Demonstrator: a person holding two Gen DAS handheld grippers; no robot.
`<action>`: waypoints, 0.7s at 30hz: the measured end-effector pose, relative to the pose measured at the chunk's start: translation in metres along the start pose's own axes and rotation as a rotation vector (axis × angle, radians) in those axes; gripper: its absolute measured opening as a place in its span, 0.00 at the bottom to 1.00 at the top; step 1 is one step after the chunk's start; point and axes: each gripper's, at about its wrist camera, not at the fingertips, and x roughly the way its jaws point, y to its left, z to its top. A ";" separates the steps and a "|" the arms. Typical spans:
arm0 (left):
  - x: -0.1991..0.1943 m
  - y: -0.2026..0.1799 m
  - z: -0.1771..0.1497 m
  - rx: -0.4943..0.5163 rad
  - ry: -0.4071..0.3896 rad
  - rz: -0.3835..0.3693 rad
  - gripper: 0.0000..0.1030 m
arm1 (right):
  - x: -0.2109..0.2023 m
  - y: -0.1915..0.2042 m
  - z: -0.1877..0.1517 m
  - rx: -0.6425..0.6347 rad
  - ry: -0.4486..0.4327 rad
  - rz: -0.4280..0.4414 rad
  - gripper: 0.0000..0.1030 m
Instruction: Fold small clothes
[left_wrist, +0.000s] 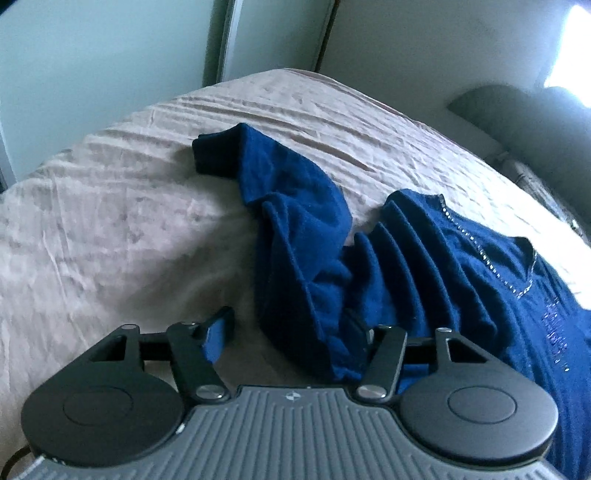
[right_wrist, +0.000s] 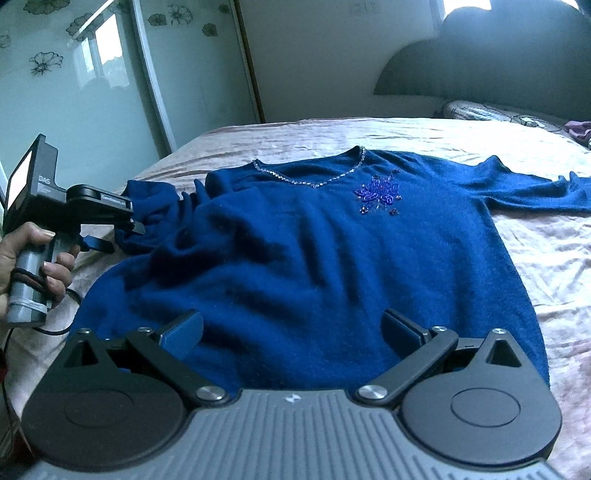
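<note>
Right gripper (right_wrist: 291, 328) fills the bottom of its own view, jaws spread wide, both blue pads hovering over the lower body of the blue sweater (right_wrist: 332, 258); nothing sits pinched between them.

Sweater lies front-up on the pinkish bedspread (right_wrist: 554, 258), occupying the centre of the right wrist frame. Beaded neckline (right_wrist: 310, 179) points toward the top of the frame; a beaded flower motif (right_wrist: 378, 194) sits just below it, right of centre. One sleeve stretches flat toward the right edge. Fabric on the left half is rumpled into ridges.

Left gripper (right_wrist: 122, 232) appears at mid left of the right wrist frame, held in a hand (right_wrist: 33, 254) by its grey handle, tips at the bunched sleeve.

In the left wrist view, the left gripper (left_wrist: 291, 328) has its jaws parted. The crumpled sleeve (left_wrist: 295, 221) runs from upper centre down between them, lying against the right-hand finger (left_wrist: 360, 330); the left-hand pad stands clear over bare bedspread (left_wrist: 110, 221). No pinch visible.

Mirrored wardrobe doors (right_wrist: 92, 92) with flower decals stand at upper left, a dark headboard (right_wrist: 480, 66) at upper right.
</note>
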 end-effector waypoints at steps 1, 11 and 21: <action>0.000 -0.001 0.000 0.007 -0.001 0.005 0.63 | 0.000 0.000 0.000 0.000 0.001 0.001 1.00; 0.001 -0.010 -0.003 0.078 -0.027 0.045 0.63 | 0.000 0.000 -0.001 -0.002 -0.008 0.004 1.00; 0.001 -0.009 -0.006 0.105 -0.048 0.064 0.21 | 0.000 0.002 0.000 -0.006 -0.017 0.005 1.00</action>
